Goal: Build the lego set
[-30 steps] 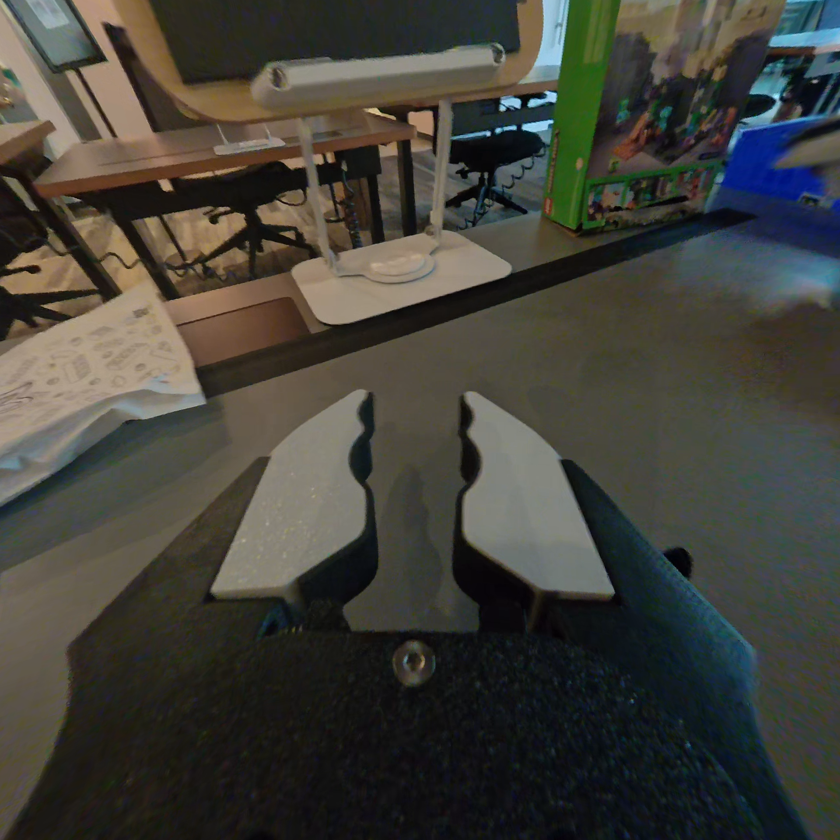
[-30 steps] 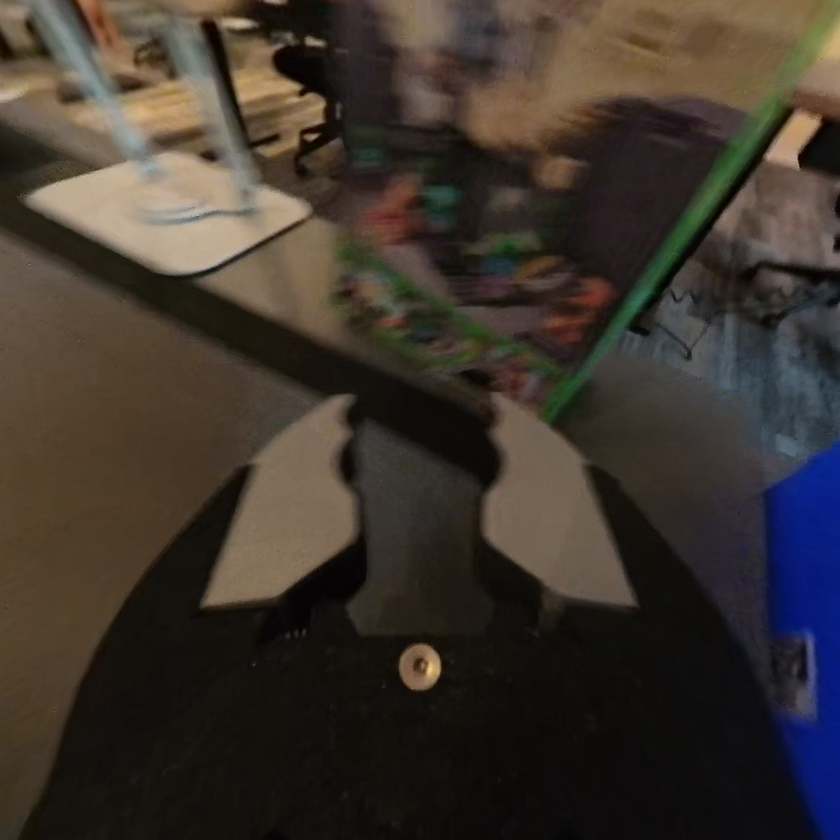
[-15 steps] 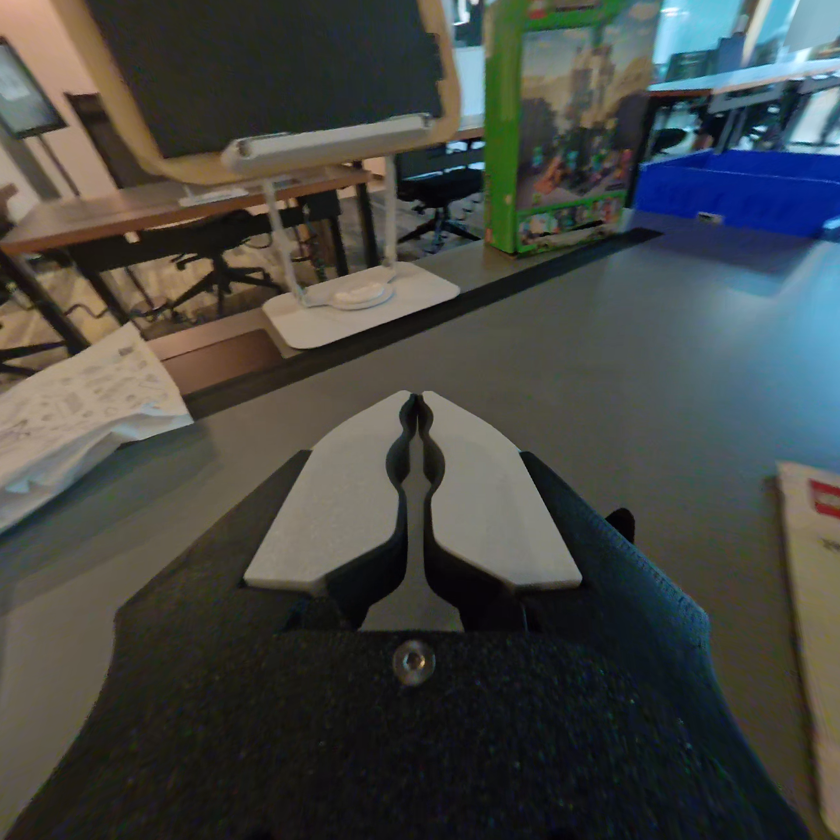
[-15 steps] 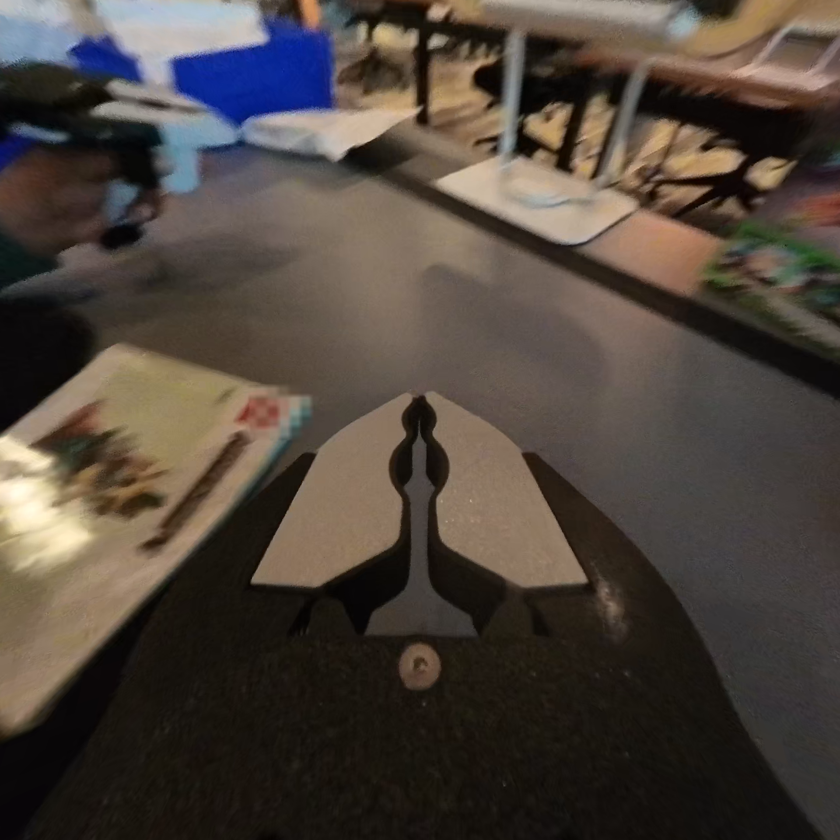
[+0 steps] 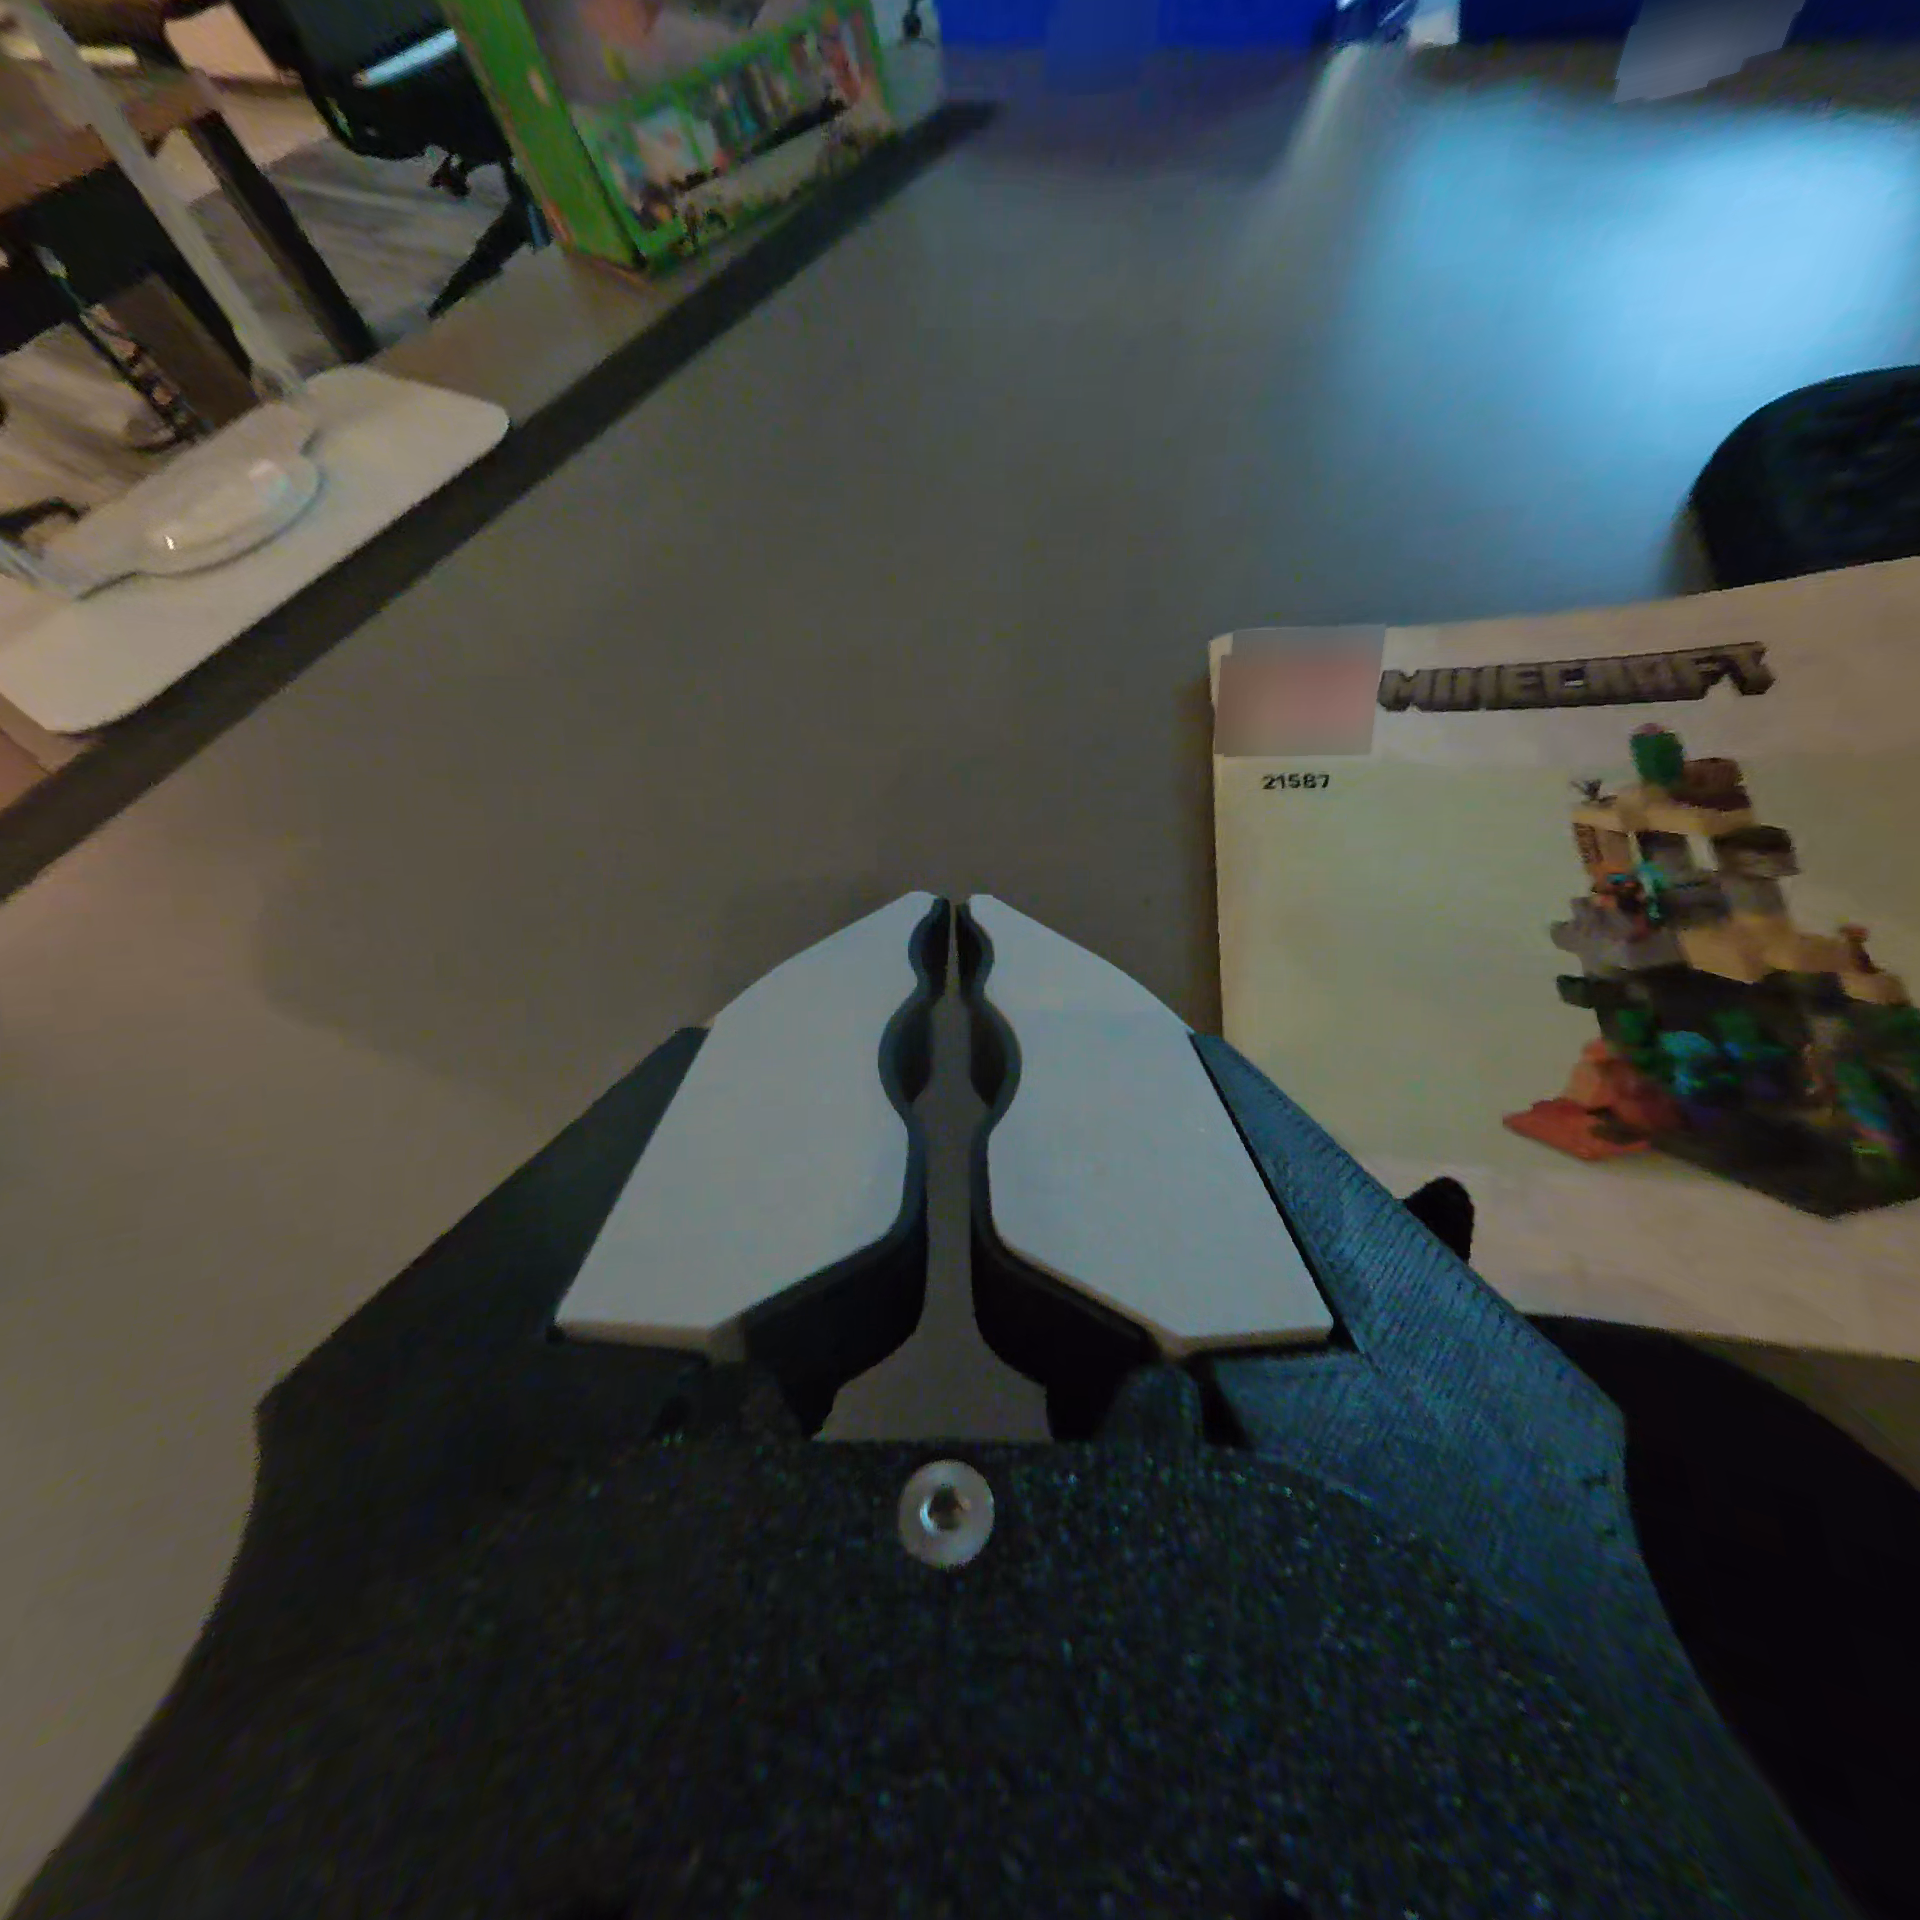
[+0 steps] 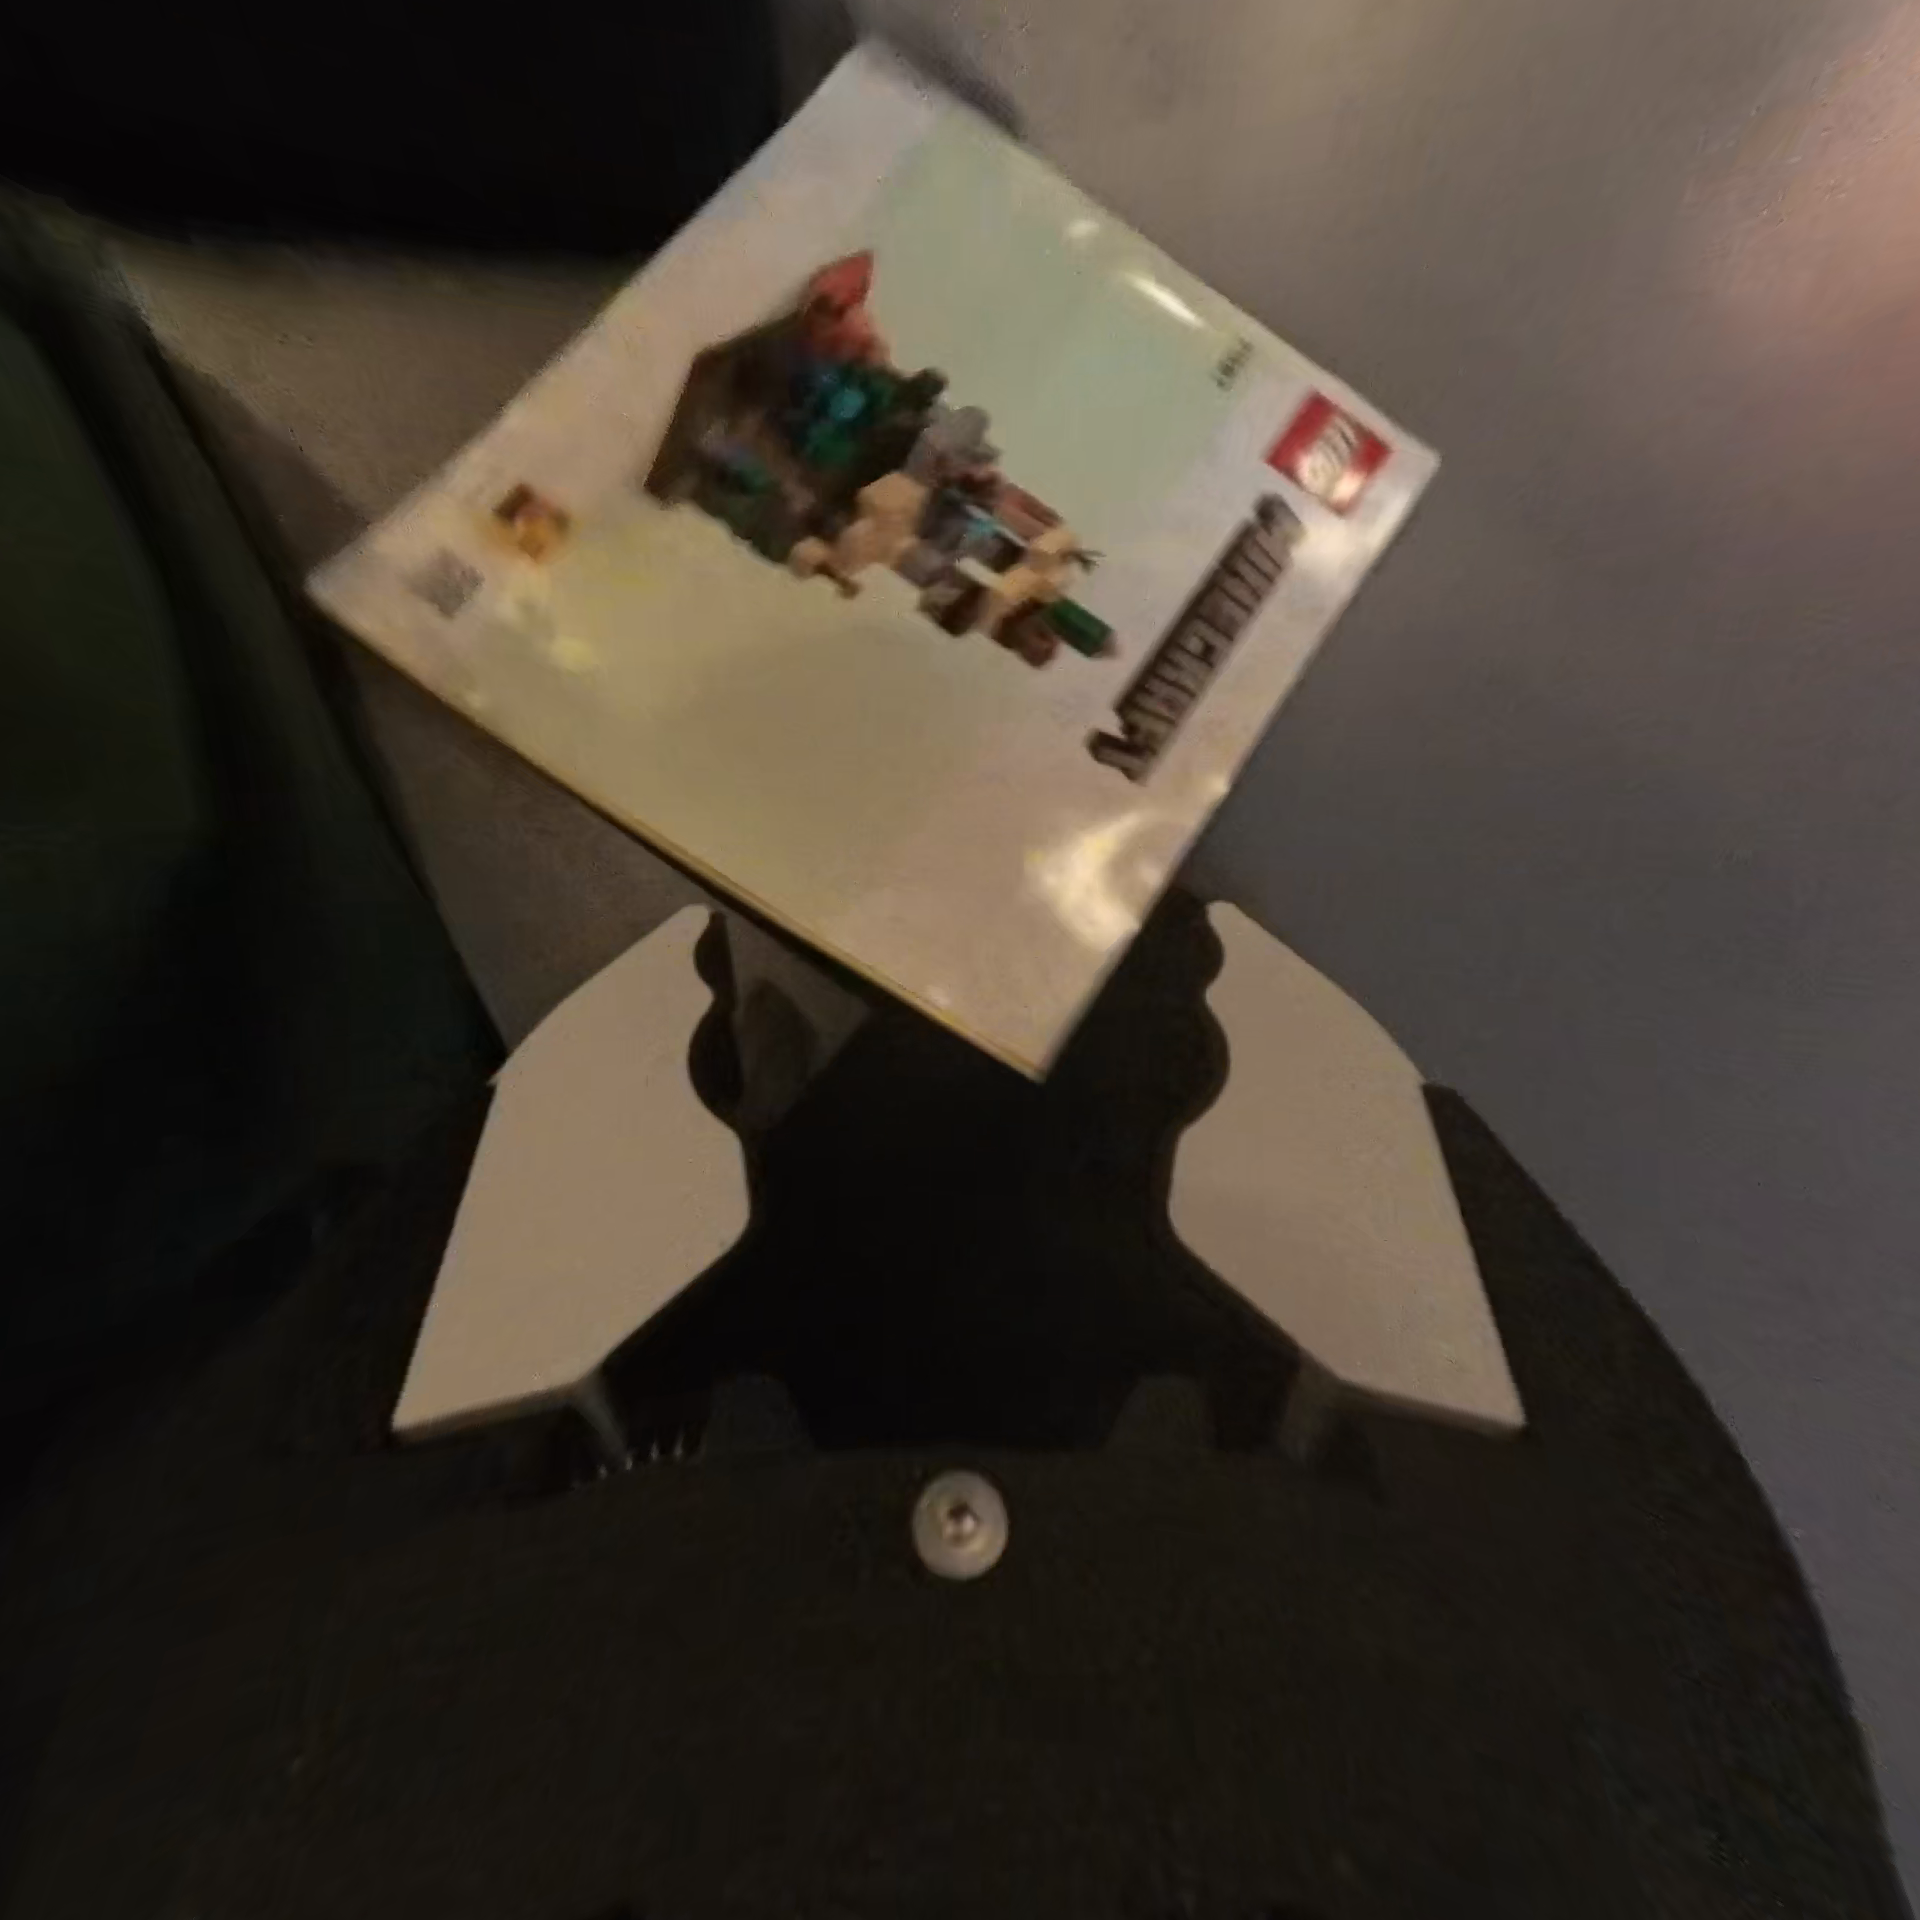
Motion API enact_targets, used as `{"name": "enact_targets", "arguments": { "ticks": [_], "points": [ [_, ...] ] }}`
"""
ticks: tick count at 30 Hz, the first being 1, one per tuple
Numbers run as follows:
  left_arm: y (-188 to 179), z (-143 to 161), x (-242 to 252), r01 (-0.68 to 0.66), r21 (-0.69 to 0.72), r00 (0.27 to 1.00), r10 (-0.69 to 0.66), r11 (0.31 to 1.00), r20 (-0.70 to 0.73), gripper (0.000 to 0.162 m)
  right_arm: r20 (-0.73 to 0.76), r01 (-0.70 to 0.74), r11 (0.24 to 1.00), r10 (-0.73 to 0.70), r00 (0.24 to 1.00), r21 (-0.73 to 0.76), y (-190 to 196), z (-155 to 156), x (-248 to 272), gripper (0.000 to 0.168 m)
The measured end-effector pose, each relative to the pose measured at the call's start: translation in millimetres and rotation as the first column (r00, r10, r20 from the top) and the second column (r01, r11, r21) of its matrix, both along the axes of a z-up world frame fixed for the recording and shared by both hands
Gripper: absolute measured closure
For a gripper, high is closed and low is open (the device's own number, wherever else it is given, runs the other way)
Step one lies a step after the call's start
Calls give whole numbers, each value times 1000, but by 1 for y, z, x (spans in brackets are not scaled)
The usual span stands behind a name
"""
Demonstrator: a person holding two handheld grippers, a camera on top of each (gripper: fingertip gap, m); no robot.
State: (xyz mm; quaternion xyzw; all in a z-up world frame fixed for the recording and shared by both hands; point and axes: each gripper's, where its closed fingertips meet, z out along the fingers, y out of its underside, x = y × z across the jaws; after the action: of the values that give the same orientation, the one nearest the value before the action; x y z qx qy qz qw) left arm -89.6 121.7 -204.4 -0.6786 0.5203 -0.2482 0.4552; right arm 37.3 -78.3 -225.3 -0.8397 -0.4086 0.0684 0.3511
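The lego instruction booklet (image 5: 1538, 935), pale with a picture of the built set on its cover, lies on the grey table (image 5: 831, 623) to the right of my left gripper (image 5: 954, 906). The left gripper is shut and empty, low over the table. In the blurred right wrist view my right gripper (image 6: 958, 912) is open. The near corner of the booklet (image 6: 883, 582) reaches in between its fingers (image 6: 623, 1174). I cannot tell whether they touch it. The green lego box (image 5: 717, 135) stands at the far table edge. No loose bricks show.
A white lamp base (image 5: 229, 520) stands at the far left past a dark strip in the table. A blue bin (image 5: 1143, 16) is at the back. A dark rounded object (image 5: 1818, 478) lies beyond the booklet. Dark clothing (image 6: 156, 727) fills the left of the right wrist view.
The left gripper closed a second ago and has swung right and down to the booklet. The right gripper, shut half a second ago, has opened and moved over the booklet's corner.
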Motion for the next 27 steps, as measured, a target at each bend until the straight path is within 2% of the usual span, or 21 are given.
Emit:
{"name": "enact_targets", "arguments": {
  "ticks": [2, 5, 8, 12, 15, 18, 21, 24, 27],
  "points": [
    [-1, -3, 2, -9, -8, 1000, 9, 1000, 6, 161, 84, -48, 995, 41, 996, 89, 1, -4, -14, 85],
    [-3, -4, 1, -19, 14, 1000, 19, 1000, -2, 161, 263, -192, 964, 140, 954, 185, 8, -12, -18, 107],
    [0, -2, -4, -41, 54, 999, 40, 998, 19, 162, 413, -362, 918, 271, 870, 162, 9, -17, -19, 128],
    [4, 0, -8, -63, 49, 997, 60, 997, 56, 162, 550, -524, 841, 378, 744, 131, 21, -25, -17, 160],
    [8, 8, -13, -90, 78, 993, 84, 993, 84, 162, 641, -666, 726, 429, 637, 175, 41, -19, -15, 165],
    [13, 14, -16, -114, 85, 988, 104, 990, 115, 162, 675, -738, 641, 450, 585, 212, 74, -4, -3, 166],
    [16, 13, -17, -125, 79, 986, 116, 989, 119, 162, 731, -789, 563, 427, 533, 247, 123, 9, 15, 166],
    [14, 8, -15, -118, 85, 988, 109, 989, 105, 162, 732, -764, 595, 399, 552, 251, 177, 7, 36, 165],
    [12, 1, -13, -106, 87, 992, 100, 991, 73, 162, 697, -673, 690, 346, 628, 265, 223, -1, 67, 164]
  ]
}}
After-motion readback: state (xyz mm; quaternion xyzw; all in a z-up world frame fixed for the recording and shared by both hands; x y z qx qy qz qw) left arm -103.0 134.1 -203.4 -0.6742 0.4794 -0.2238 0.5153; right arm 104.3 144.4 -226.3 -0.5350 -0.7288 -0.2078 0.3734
